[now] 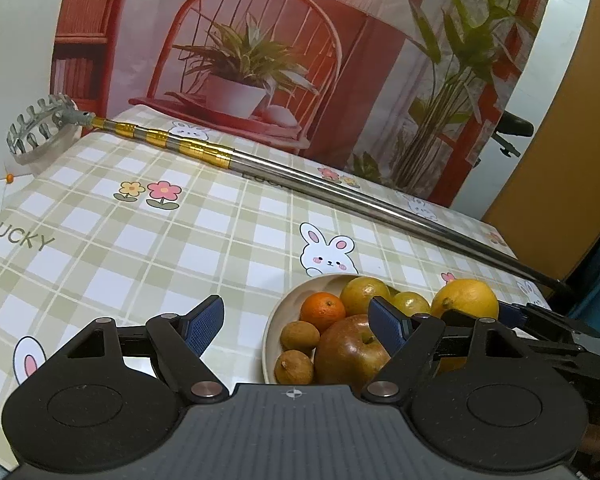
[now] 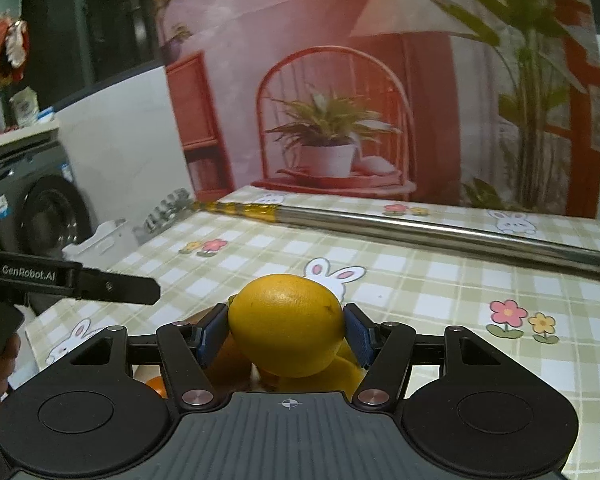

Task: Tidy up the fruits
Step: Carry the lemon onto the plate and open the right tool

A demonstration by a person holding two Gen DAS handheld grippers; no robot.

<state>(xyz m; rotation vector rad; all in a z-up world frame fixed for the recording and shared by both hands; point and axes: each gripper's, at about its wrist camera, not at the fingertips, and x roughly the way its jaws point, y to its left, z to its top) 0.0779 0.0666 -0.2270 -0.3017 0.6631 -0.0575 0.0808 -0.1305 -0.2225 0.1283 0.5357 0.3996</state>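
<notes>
A cream bowl [image 1: 272,320] on the checked tablecloth holds a brown-red apple [image 1: 350,350], a small orange [image 1: 323,311], two brown longans [image 1: 300,336], and yellow-green citrus [image 1: 364,292]. My left gripper [image 1: 298,326] hovers open over the bowl's near left side, nothing between its blue pads. My right gripper [image 2: 286,330] is shut on a big yellow lemon [image 2: 286,324], held just above the bowl's right side; the lemon [image 1: 466,300] and the right gripper's fingers [image 1: 516,314] also show in the left wrist view. Beneath it, more yellow fruit [image 2: 340,372] is partly hidden.
A long telescopic metal pole [image 1: 300,176] with a toothed fruit-picker head [image 1: 40,128] lies diagonally across the back of the table. A printed backdrop [image 1: 280,40] stands behind the table. A washing machine [image 2: 40,212] sits off the table's left side.
</notes>
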